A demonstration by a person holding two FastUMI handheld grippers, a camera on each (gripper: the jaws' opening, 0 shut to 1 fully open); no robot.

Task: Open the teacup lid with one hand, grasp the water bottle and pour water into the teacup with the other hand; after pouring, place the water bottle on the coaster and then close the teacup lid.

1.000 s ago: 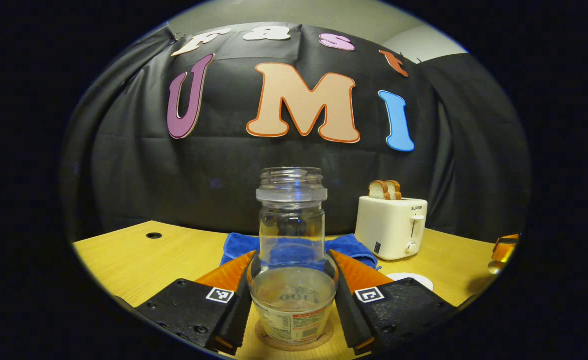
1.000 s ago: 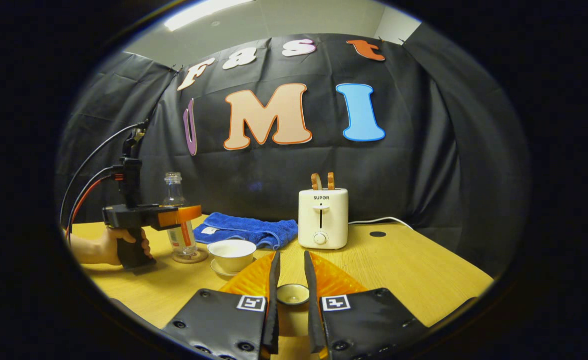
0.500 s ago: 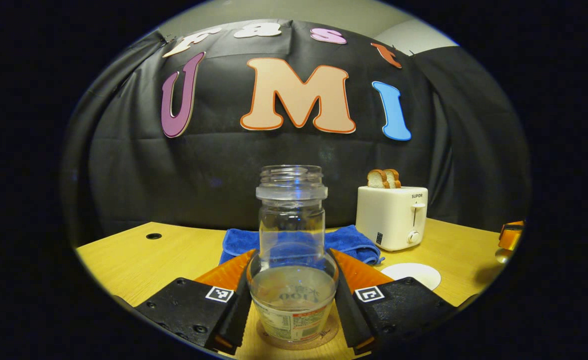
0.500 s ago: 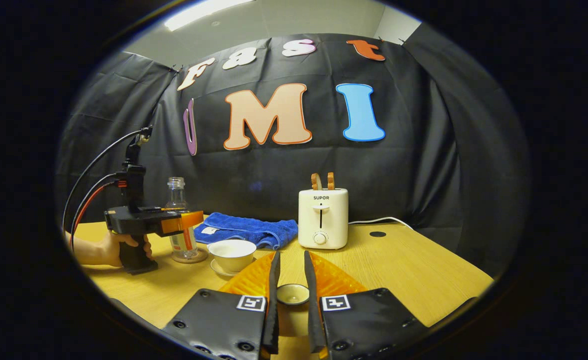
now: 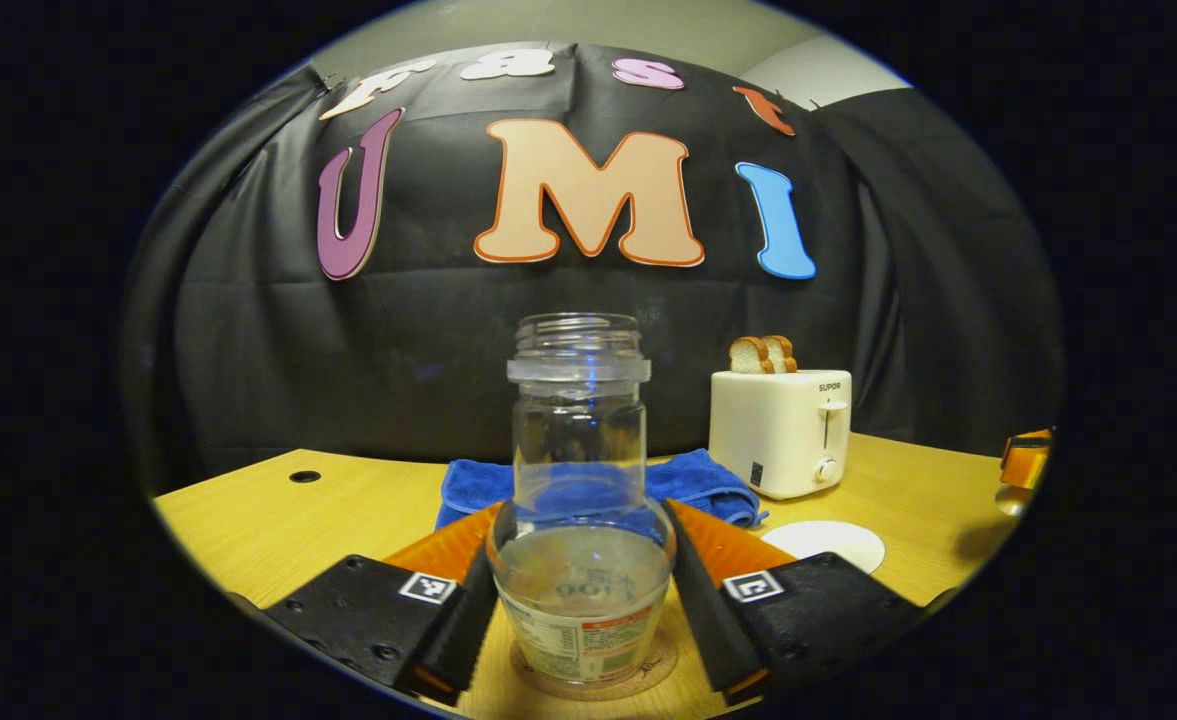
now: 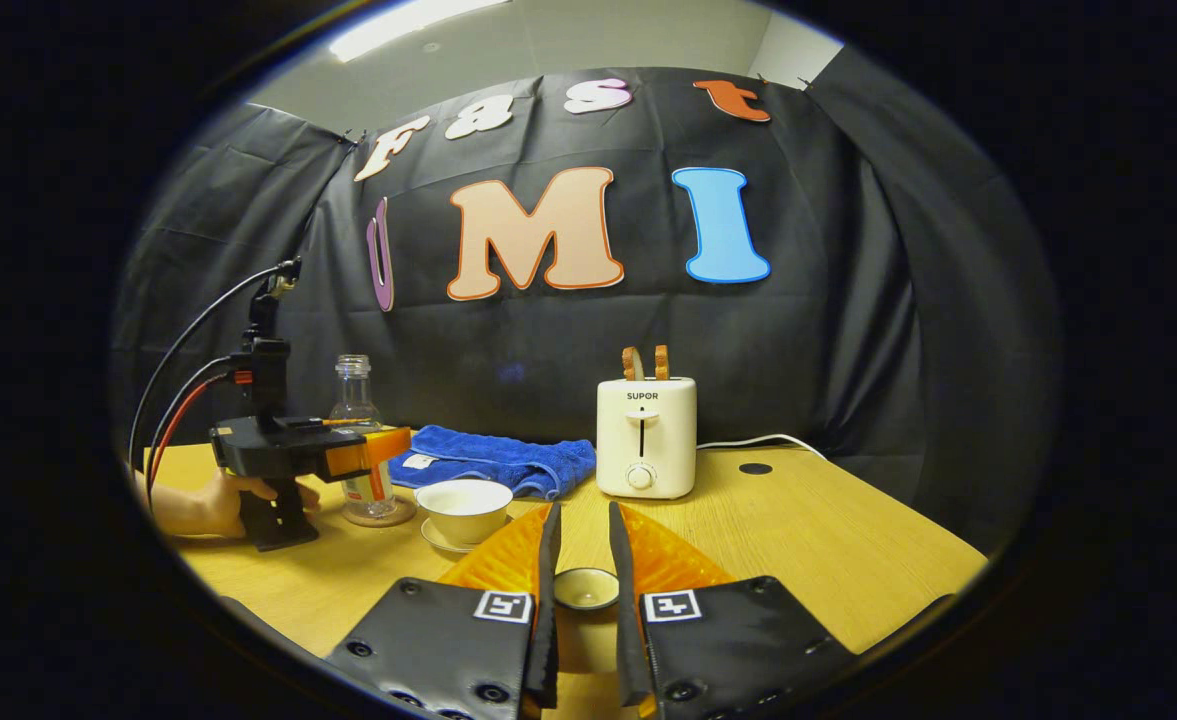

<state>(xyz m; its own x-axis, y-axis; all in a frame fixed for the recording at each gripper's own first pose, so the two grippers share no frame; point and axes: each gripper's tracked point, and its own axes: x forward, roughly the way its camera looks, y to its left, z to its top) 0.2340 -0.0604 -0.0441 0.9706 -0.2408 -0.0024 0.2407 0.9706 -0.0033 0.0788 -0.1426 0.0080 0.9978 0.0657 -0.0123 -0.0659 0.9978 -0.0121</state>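
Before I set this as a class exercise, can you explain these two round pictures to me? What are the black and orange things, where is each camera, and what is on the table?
There is no robot here: a person holds a two-finger claw in each hand, and a camera rides on each one. In the left gripper view, the left claw has its fingers on either side of a water bottle that stands on a coaster; I cannot tell whether they press on it. In the right gripper view, the right claw grips the small teacup lid. Farther off on the table stand the open teacup, a toaster and a blue towel.
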